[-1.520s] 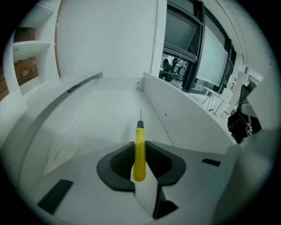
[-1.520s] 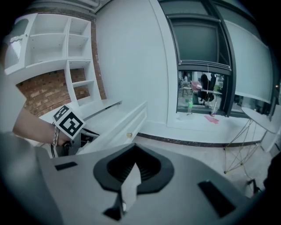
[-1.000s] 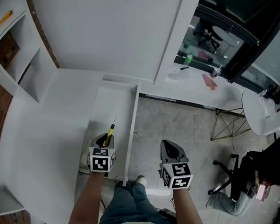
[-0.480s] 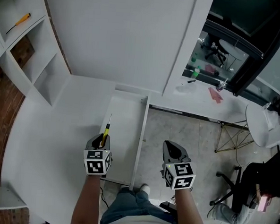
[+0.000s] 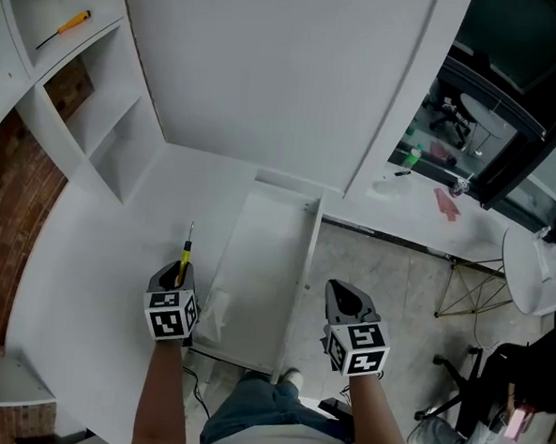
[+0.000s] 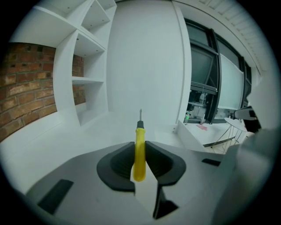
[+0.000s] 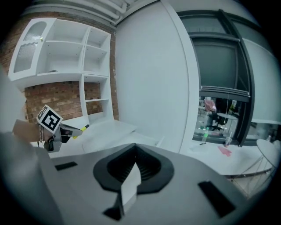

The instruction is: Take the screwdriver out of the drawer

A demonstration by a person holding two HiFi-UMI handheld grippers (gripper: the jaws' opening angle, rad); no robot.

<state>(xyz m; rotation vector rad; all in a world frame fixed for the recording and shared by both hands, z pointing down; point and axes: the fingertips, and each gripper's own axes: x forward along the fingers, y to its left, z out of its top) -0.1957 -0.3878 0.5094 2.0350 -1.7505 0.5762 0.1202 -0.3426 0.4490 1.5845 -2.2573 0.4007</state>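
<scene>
A screwdriver [image 5: 185,254] with a yellow handle and a thin metal tip points away from me, over the white counter [image 5: 96,280] just left of the open drawer [image 5: 255,290]. My left gripper [image 5: 174,280] is shut on its handle. In the left gripper view the yellow handle [image 6: 139,149] stands clamped between the black pads [image 6: 120,160], with the tip sticking out ahead. My right gripper [image 5: 346,300] hangs over the floor right of the drawer, its jaws closed together with nothing in them [image 7: 134,162]. The right gripper view shows the left gripper [image 7: 55,127] at the left.
The white drawer stands pulled out, its right side wall [image 5: 301,274] between my two grippers. White shelves [image 5: 97,111] stand at the left, with an orange screwdriver [image 5: 64,28] on one. A tall white panel [image 5: 287,76] rises behind. A cluttered table [image 5: 430,193] and chairs stand at the right.
My left gripper has carried the screwdriver left and a little up, from above the drawer to above the counter beside it. The right gripper shifted slightly.
</scene>
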